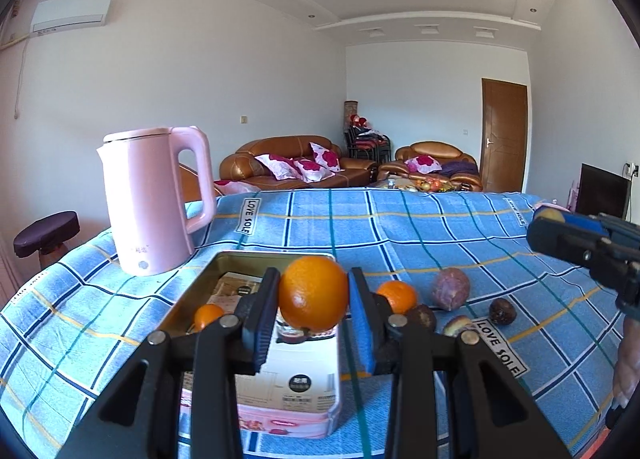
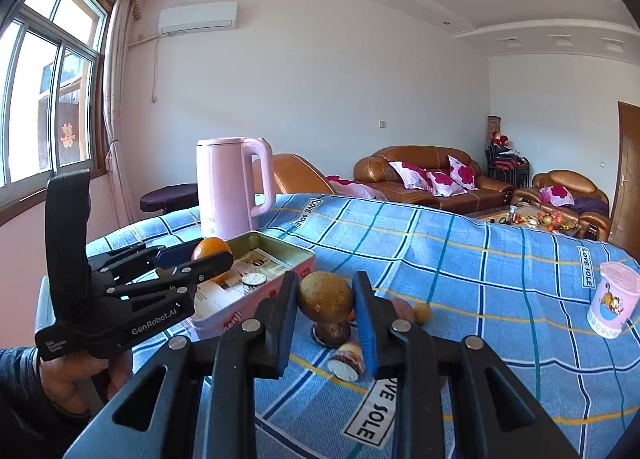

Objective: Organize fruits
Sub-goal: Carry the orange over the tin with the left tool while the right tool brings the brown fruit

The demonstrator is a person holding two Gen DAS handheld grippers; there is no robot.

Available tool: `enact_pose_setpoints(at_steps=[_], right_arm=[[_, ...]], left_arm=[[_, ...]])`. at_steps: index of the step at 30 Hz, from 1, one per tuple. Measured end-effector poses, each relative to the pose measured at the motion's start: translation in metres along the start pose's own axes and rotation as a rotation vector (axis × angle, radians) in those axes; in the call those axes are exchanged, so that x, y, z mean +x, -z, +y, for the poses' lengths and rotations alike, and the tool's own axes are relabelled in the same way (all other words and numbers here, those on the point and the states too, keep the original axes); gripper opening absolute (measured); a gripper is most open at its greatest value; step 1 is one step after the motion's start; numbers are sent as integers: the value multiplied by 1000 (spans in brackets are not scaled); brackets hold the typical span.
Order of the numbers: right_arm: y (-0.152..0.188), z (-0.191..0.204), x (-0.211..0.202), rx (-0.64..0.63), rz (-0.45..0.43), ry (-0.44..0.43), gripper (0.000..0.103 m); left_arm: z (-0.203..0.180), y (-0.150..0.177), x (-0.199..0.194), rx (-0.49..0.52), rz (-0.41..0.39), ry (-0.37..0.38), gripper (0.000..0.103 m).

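Both grippers carry fruit toward the tin, mid-way through loading it.

The left gripper (image 1: 313, 295) is clamped on an orange (image 1: 313, 293) held above the open tin (image 1: 256, 259) on the table (image 1: 440, 235), where 1 small orange (image 1: 207, 316) already lies; the right gripper (image 2: 325, 299) is clamped on a brownish round fruit (image 2: 325, 297) just right of the tin. Next, I judge, the orange must be lowered inside and let go; several fruits, among them a mandarin (image 1: 397, 296), wait on the blue checked cloth (image 1: 120, 299).

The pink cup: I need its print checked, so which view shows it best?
The right wrist view: the pink cup stands whole on the checked cloth, print facing the camera. The left wrist view does not show it.
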State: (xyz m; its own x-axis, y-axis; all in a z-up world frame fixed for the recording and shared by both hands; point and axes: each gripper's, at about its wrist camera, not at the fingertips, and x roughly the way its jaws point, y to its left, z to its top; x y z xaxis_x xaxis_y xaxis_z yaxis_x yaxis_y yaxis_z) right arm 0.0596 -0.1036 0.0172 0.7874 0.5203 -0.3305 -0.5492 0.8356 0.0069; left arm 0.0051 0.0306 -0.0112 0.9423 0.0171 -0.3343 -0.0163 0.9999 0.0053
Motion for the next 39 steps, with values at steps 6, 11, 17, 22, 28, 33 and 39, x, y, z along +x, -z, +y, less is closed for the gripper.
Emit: enact_pose_setpoints(at_steps=[6, 11, 17, 22, 28, 33, 39], right_arm=[[-29, 26, 26, -50, 22, -56, 29], [-34, 45, 56, -77, 59, -91, 29], [-28, 61, 97, -94, 121, -109, 29], [-20, 68, 124, -77, 167, -120, 29], [-6, 74, 147, -54, 221, -131, 30], [1, 75, 156, -45, 243, -132, 30], [6, 78, 161, -47, 261, -138, 30]], left_arm=[[28, -5, 11, -9, 45, -61, 36], [48, 0, 26, -14, 108, -105, 36], [66, 9, 40, -17, 168, -139, 36], [76, 11, 45, -27, 190, -142, 36], [81, 12, 50, -39, 211, -124, 36], [80, 12, 54, -37, 236, -117, 36], [80, 14, 64, -33, 284, -105, 36]])
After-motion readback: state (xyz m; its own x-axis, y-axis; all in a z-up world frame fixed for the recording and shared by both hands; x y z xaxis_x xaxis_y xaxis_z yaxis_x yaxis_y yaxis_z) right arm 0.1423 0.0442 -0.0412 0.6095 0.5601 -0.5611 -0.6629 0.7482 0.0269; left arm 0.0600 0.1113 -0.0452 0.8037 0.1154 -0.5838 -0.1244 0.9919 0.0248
